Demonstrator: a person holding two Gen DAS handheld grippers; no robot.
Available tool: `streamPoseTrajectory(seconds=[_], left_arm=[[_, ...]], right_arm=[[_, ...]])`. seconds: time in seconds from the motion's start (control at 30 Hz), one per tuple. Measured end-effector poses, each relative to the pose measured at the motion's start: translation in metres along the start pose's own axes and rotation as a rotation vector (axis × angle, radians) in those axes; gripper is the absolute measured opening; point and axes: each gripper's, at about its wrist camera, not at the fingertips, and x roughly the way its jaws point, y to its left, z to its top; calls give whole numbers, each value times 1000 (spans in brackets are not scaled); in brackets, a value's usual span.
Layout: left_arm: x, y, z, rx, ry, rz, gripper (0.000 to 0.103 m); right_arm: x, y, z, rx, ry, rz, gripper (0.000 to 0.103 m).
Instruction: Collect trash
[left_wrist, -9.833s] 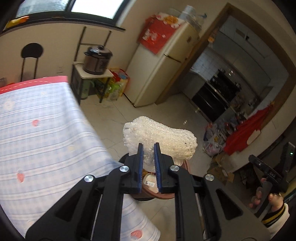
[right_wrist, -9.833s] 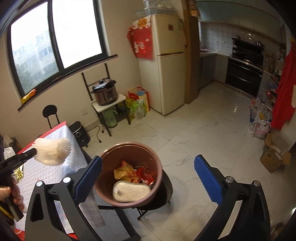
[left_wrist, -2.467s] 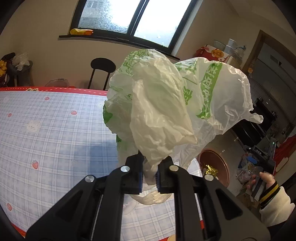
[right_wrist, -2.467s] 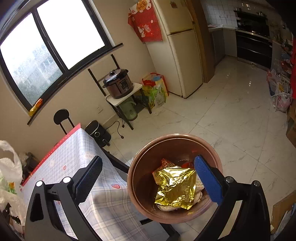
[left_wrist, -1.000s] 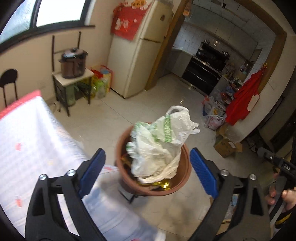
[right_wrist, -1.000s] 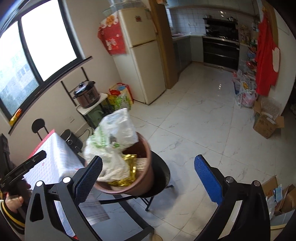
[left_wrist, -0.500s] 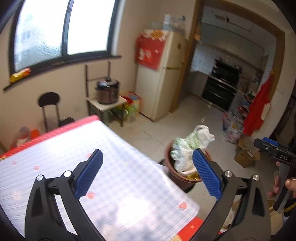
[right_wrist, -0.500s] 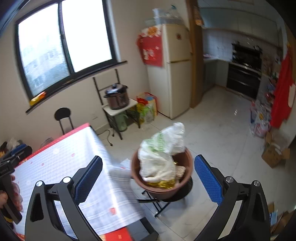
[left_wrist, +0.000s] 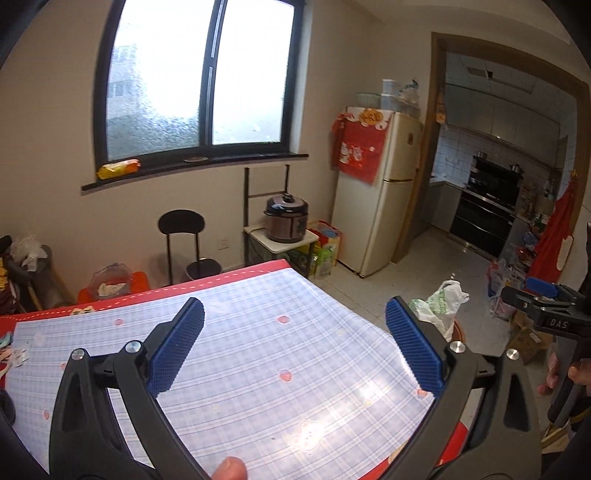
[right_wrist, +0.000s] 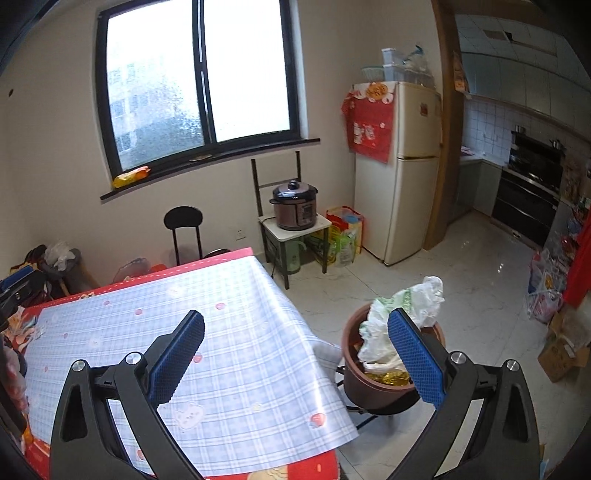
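While both tongs (left_wrist: 293, 349) (right_wrist: 295, 350) gape empty, plastic bag (right_wrist: 400, 325) in brown bin (right_wrist: 373, 391), seemingly resting loose

Both cams ride our grippers, looking fwd along the fingers, high over the table (left_wrist: 258, 369), tilted down a bit twd the window (left_wrist: 199, 81) wall. Left wrist view sits closer over the checked cloth; the table fills its lower centre, and the right gripper (left_wrist: 543, 291) shows at its right edge. Right wrist view stands further back and right, so the table (right_wrist: 221, 350) corner and the brown bin (right_wrist: 369, 387) fall lower right. Both share window, fridge (right_wrist: 406, 166), cooker, chair, kitchen doorway at right.
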Motion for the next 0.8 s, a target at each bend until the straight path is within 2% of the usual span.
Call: streamPoseTrajectory(seconds=[0.23, 0.43, 0.8], left_arm=[[-44, 39, -5, -9, -40, 95, 97], [-61, 66, -9, -35, -39, 142, 97], [-69, 82, -17, -62, -46, 165, 97]], right_arm=[[-8, 40, 3, -35, -22, 33, 98], [-9, 64, 2, -55, -24, 46, 98], [-7, 84, 0, -87, -18, 46, 98]])
